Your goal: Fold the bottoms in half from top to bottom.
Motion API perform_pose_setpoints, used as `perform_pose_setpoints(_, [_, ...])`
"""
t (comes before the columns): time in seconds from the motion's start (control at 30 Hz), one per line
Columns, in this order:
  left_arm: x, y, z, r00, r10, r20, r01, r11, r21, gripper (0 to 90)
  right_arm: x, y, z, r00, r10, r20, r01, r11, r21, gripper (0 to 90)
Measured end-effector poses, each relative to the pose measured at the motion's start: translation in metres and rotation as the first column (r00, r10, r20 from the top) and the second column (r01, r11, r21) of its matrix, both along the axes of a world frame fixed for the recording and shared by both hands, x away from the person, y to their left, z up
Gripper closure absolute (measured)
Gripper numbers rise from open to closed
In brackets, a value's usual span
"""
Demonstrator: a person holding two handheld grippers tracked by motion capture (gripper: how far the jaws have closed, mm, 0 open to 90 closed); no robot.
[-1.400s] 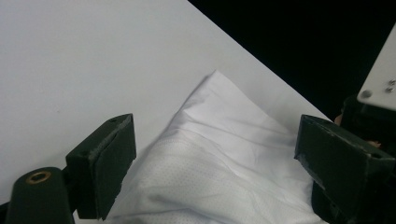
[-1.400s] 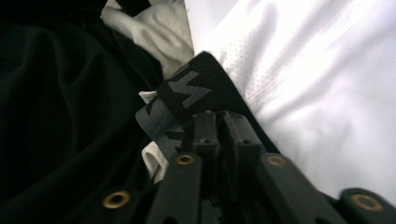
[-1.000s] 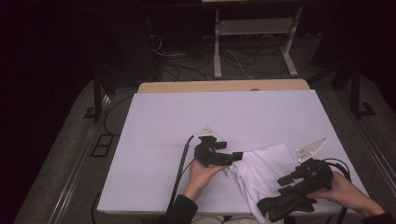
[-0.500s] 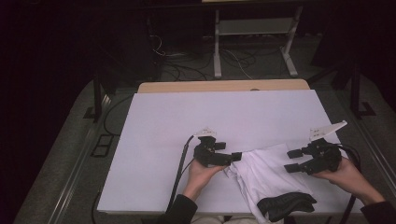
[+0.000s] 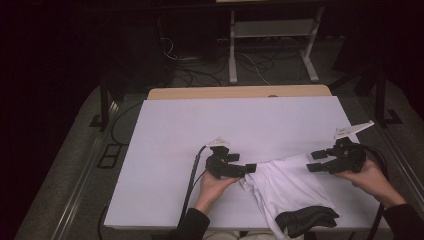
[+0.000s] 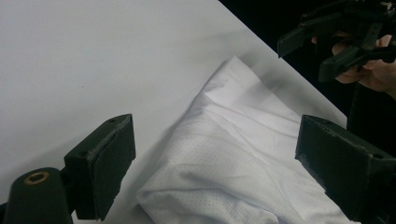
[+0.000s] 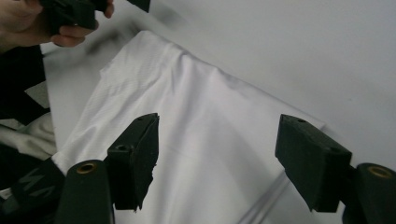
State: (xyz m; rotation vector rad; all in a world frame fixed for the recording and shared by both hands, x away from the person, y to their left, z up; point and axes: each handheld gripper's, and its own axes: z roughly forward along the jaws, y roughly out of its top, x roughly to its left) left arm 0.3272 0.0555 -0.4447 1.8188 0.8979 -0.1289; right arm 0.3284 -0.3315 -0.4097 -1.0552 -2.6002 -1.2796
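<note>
White garment (image 5: 285, 185), crumpled, black trim, at table's near edge.

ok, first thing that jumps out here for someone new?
The white garment bunched at the near right of the white table, its black trim hanging over the near edge. The left gripper sits open at the cloth's left corner, the right gripper open just off its far right corner, nothing between its jaws, which have just been opening.

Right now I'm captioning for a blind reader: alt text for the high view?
A person's two black handheld grippers, left gripper and right gripper, both open, flank a crumpled white cloth garment on a white table.
</note>
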Motion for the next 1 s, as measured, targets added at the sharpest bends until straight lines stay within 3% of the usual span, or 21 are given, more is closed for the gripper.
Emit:
perform_pose_setpoints(0.53, [0.007,-0.003,-0.011,0.9995,-0.002,-0.032,0.004,0.9991,0.043,12.9,0.022,-0.01,-0.016,0.9964,-0.077,-0.037,0.077,0.997,0.001,33.2])
perform_pose_setpoints(0.73, [0.008,-0.005,-0.015,0.9987,-0.025,-0.045,0.028,0.9979,0.059,15.9,0.03,-0.011,-0.025,0.9936,-0.094,-0.062,0.093,0.996,-0.015,35.1])
perform_pose_setpoints(0.83, [0.008,-0.005,-0.016,0.998,-0.038,-0.051,0.041,0.997,0.065,20.3,0.033,-0.011,-0.029,0.9917,-0.103,-0.077,0.102,0.995,-0.018,39.7])
perform_pose_setpoints(1.0, [0.009,-0.007,-0.02,0.9946,-0.073,-0.074,0.077,0.9952,0.06,31.1,0.04,-0.009,-0.036,0.988,-0.119,-0.099,0.116,0.993,-0.032,57.4])
